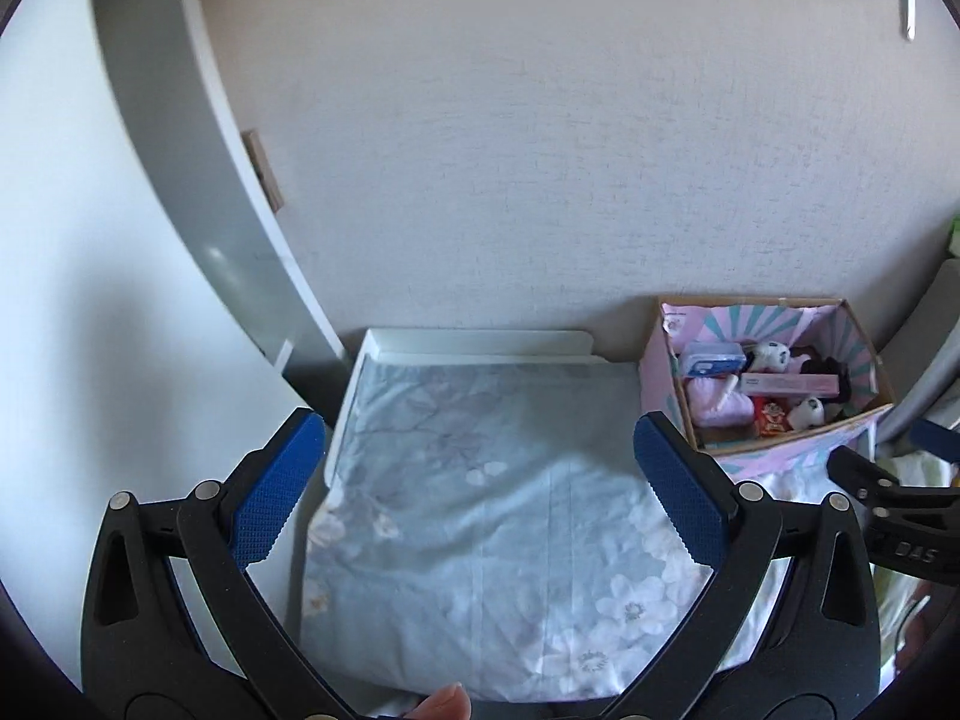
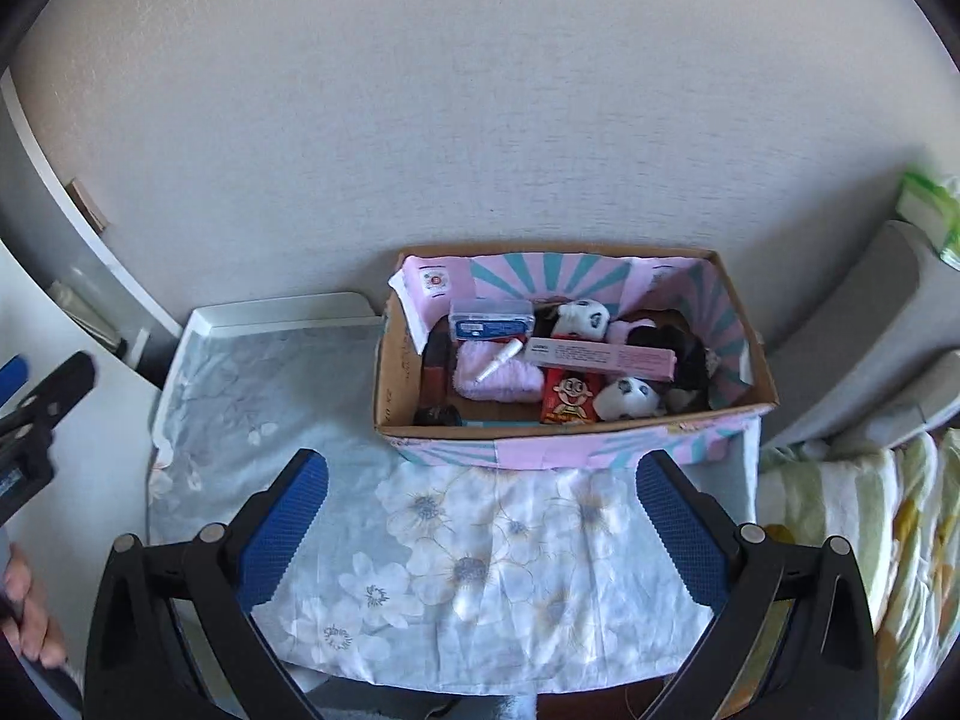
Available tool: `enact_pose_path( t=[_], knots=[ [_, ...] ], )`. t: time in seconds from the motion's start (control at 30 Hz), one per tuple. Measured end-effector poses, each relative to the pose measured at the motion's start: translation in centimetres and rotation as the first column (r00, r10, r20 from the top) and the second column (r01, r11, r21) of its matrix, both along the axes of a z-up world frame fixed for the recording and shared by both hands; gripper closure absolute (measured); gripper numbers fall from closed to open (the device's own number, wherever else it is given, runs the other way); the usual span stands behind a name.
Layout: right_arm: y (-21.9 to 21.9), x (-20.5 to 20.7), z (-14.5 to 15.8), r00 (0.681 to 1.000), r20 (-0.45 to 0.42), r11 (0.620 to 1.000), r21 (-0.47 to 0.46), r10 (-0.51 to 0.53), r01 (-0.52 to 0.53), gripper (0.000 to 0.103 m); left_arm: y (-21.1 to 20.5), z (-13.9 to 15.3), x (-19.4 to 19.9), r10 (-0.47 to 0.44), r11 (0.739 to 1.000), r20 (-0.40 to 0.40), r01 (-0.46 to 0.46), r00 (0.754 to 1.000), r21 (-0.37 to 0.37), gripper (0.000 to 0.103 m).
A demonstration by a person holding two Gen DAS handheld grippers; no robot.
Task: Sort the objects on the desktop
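Presently, step in hand: judged as the close of sorting or a pause before another pick, since nothing loose is seen on the floral cloth (image 2: 480,564) over the table
Left gripper (image 1: 480,480): released, jaws spread wide, nothing between them, held above bare cloth
Right gripper (image 2: 480,516): likewise spread and empty, aimed at the near wall of the cardboard box (image 2: 744,294)
Task's things: gathered inside the box, among them two panda toys (image 2: 579,318), a red snack pack (image 2: 567,399), a long pink carton (image 2: 600,355) and a blue case (image 2: 491,324)
Doing it well: a last check of the cloth is advised, with both grippers kept clear of the box rim
Left view only: the white tray edge (image 1: 474,341) behind the cloth
Right view only: the box contents in full, a striped blanket (image 2: 852,516) beside the table
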State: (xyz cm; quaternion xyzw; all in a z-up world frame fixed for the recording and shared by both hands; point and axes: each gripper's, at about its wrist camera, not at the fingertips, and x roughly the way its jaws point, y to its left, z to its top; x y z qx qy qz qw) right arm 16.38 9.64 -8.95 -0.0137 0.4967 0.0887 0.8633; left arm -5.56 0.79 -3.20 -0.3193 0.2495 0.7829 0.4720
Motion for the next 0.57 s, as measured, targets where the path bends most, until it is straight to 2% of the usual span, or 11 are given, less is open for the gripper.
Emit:
enact_pose_path(
  t=[0.23, 0.57],
  knots=[
    [0.9, -2.2, 0.0, 0.999, 0.040, 0.999, -0.054, -0.006, 0.008, 0.000, -1.5, 0.1, -0.3, -0.027, 1.000, 0.063, 0.028, 0.998, -0.002, 0.000],
    [1.6, -2.9, 0.6, 0.997, 0.082, 0.996, -0.086, 0.017, -0.010, 0.000, -1.7, -0.2, -0.1, -0.033, 0.999, 0.072, 0.033, 0.997, 0.000, 0.000]
  ],
)
